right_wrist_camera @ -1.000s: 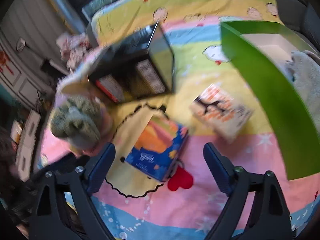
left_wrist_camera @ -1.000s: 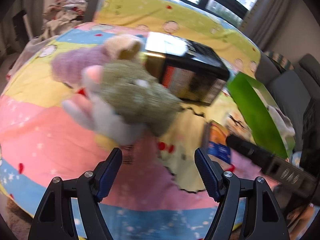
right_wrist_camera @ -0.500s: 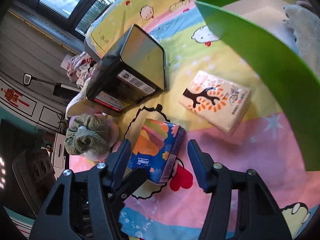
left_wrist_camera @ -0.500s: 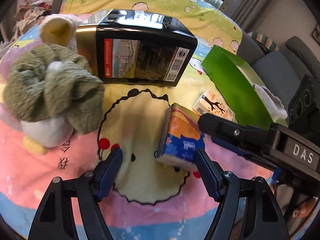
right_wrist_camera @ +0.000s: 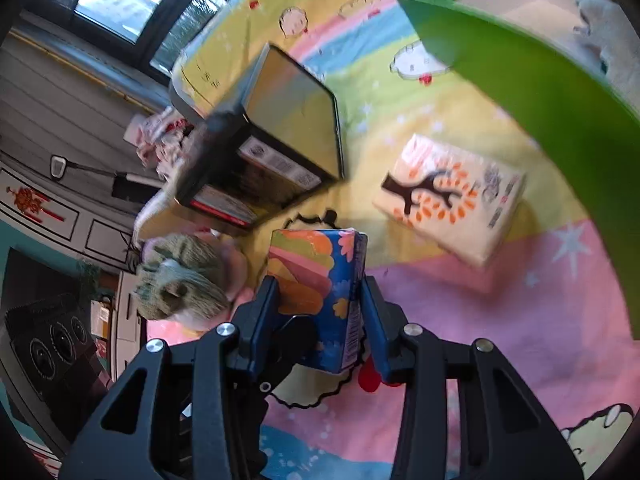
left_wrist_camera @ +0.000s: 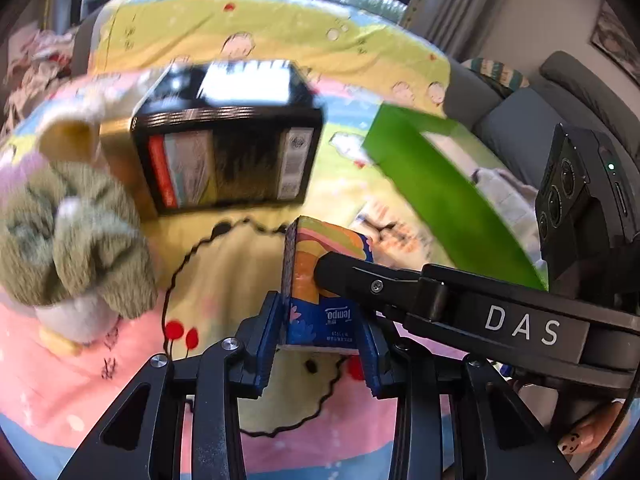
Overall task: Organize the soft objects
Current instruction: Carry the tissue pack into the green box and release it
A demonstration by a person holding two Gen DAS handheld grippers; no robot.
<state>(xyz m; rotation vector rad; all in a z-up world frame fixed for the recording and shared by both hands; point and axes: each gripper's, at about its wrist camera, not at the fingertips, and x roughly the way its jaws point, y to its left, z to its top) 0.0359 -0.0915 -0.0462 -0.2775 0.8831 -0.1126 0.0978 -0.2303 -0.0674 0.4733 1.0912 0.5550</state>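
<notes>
both tongs [left_wrist_camera: 318, 344] [right_wrist_camera: 320, 320] now clamp the tissue pack [left_wrist_camera: 320, 280]; green box [left_wrist_camera: 448, 196] holds plush.

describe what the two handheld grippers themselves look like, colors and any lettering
Both are matte black frames with triangular cut-outs and silver screw heads, ending in ribbed blue finger pads. The left gripper and right gripper look alike. Seen from the left wrist camera, the right one's body carries white "DAS" lettering.

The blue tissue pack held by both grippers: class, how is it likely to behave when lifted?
The tissue pack looks like soft plastic-wrapped paper, so probably light and squashy. Both the left gripper and right gripper pinch it on edge, so it may sag or twist. Its glossy wrap could slip.
</notes>
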